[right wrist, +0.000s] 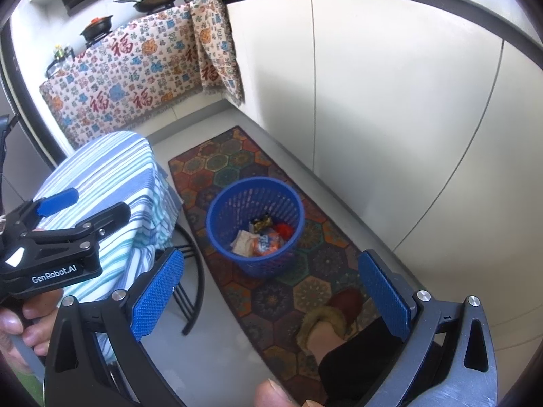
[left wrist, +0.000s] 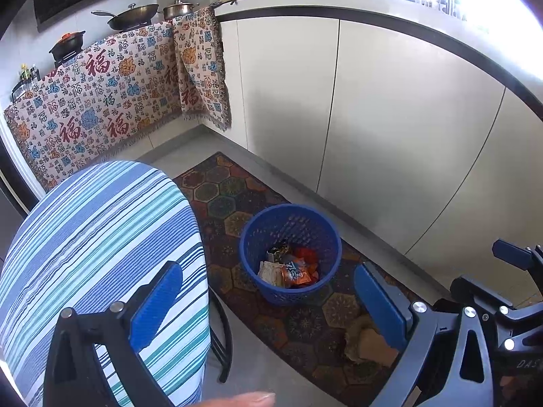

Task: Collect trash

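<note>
We hold the left gripper (left wrist: 268,302) and right gripper (right wrist: 271,295) spread wide and empty above the blue basket (left wrist: 253,254), where the wrappers (left wrist: 288,269) already lie; collecting looks finished, so next we look for leftovers.

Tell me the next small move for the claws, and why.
Probably turn to scan for leftover trash: both the left claw and right claw are open and empty, wrappers already lie in the blue plastic mesh basket, and no loose trash shows.
</note>
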`<state>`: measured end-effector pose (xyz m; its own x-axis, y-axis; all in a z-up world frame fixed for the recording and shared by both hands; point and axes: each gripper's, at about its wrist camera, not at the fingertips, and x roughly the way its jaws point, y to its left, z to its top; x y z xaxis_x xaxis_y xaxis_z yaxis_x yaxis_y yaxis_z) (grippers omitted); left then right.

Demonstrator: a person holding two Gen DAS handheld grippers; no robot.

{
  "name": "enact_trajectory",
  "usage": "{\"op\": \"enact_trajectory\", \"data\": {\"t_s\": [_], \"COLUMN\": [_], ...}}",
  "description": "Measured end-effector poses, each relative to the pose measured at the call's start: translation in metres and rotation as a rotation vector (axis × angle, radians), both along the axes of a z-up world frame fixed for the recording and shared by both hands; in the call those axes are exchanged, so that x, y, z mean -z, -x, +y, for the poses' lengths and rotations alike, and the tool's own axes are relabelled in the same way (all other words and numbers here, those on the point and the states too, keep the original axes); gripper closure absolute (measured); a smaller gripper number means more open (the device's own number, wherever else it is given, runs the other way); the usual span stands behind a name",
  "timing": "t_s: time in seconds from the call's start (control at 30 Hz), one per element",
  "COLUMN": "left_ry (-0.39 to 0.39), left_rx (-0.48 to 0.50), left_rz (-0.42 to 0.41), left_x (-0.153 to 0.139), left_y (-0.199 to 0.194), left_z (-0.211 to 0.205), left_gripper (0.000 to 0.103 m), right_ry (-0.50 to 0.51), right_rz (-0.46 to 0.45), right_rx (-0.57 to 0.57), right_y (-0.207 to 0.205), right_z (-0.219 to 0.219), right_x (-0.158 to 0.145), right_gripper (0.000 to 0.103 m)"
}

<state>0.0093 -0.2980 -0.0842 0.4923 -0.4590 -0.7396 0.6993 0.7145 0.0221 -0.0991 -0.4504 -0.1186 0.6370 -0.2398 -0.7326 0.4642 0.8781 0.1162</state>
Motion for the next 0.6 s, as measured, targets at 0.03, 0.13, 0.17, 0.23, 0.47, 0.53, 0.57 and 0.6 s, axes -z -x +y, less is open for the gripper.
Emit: {"op": "enact_trajectory", "data": {"t_s": [0.03, 0.13, 0.17, 0.23, 0.47, 0.53, 0.57, 0.6], "left_ry": [-0.001, -0.002, -0.002, -0.003, -0.005, -0.005, -0.004, -0.004], "left_rx": [0.001, 0.003, 0.003, 0.005, 0.006, 0.006, 0.006, 0.006], "left_rz": [-0.001, -0.001, -0.002, -0.001, 0.002, 0.002, 0.002, 0.003], "left_x": [-0.0002, -0.0003, -0.0004, -0.0003, 0.0002, 0.0002, 0.0001, 0.0003], "left_y": [0.0000, 0.0003, 0.0006, 0.0006, 0.0013, 0.0013, 0.0012, 0.0013], "left_z": [-0.0003, -0.0023, -0.0026, -0.0033, -0.0058, -0.0060, -0.0061, -0.0062], "left_gripper": [0.000, 0.000, 0.000, 0.000, 0.000, 0.000, 0.000, 0.000], "right_ry": [0.000, -0.003, -0.003, -0.002, -0.002, -0.001, -0.002, -0.001], "right_rz": [0.001, 0.001, 0.001, 0.001, 0.000, -0.001, -0.001, 0.000], "right_rx": [0.000, -0.002, -0.003, -0.003, -0.005, -0.005, -0.005, -0.004], "right_y": [0.0001, 0.0004, 0.0006, 0.0007, 0.0012, 0.0018, 0.0018, 0.0018], "right_z": [0.0001, 0.0006, 0.0008, 0.0013, 0.0030, 0.0038, 0.0045, 0.0048], "right_x": [0.0001, 0.0001, 0.0002, 0.0001, -0.0010, -0.0010, -0.0012, -0.0013], "right_gripper": [0.000, 0.000, 0.000, 0.000, 0.000, 0.000, 0.000, 0.000]}}
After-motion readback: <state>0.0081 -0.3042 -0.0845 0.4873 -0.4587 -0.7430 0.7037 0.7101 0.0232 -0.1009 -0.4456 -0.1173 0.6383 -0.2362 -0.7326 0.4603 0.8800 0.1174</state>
